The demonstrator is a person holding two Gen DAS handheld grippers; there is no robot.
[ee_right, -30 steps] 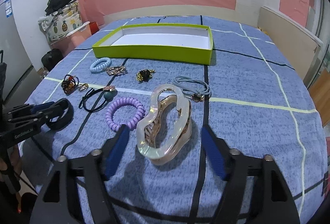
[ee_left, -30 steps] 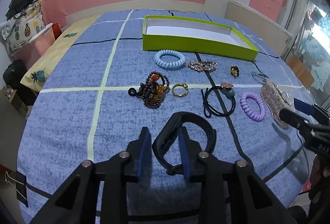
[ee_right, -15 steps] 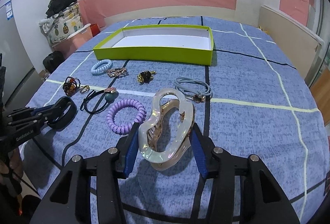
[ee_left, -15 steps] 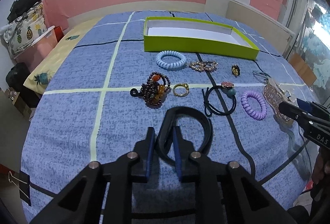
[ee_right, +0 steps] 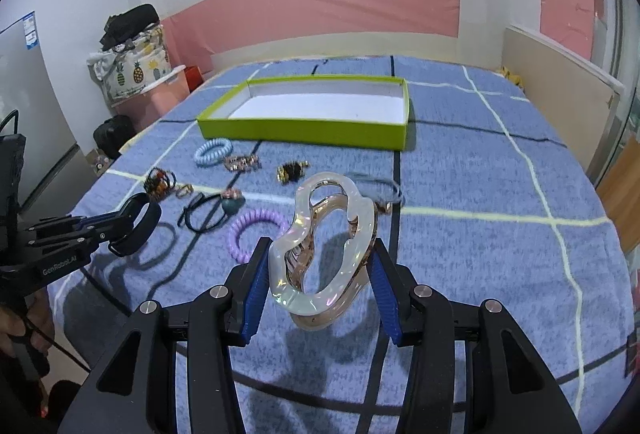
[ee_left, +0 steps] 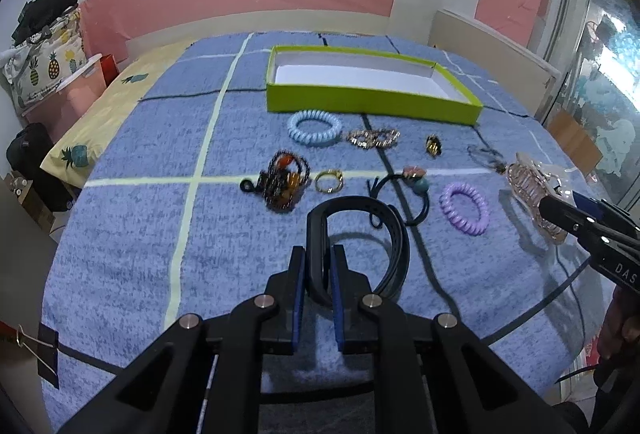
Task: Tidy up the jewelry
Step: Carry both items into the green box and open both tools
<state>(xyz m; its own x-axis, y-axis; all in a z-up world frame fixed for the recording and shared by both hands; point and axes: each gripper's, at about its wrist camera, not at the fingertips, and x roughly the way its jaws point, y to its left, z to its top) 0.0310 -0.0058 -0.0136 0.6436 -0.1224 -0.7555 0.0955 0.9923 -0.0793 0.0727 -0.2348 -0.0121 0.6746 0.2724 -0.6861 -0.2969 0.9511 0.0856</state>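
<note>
Item one, the black band: we held it pinched by one side of its loop in the left gripper, pads pressed together on the strap, the rest of the loop standing clear above the blue checked cloth. We judged it light, rubbery and pliant, apt to flex but not to slip; the flat strap was the place to hold it. Item two, the clear hair claw: we had it clamped across its width in the right gripper, raised off the cloth. We judged it stiff, glossy, slippery and likely brittle at the teeth, best gripped on its broad outer shells. The green box lay empty beyond the remaining pieces.
</note>
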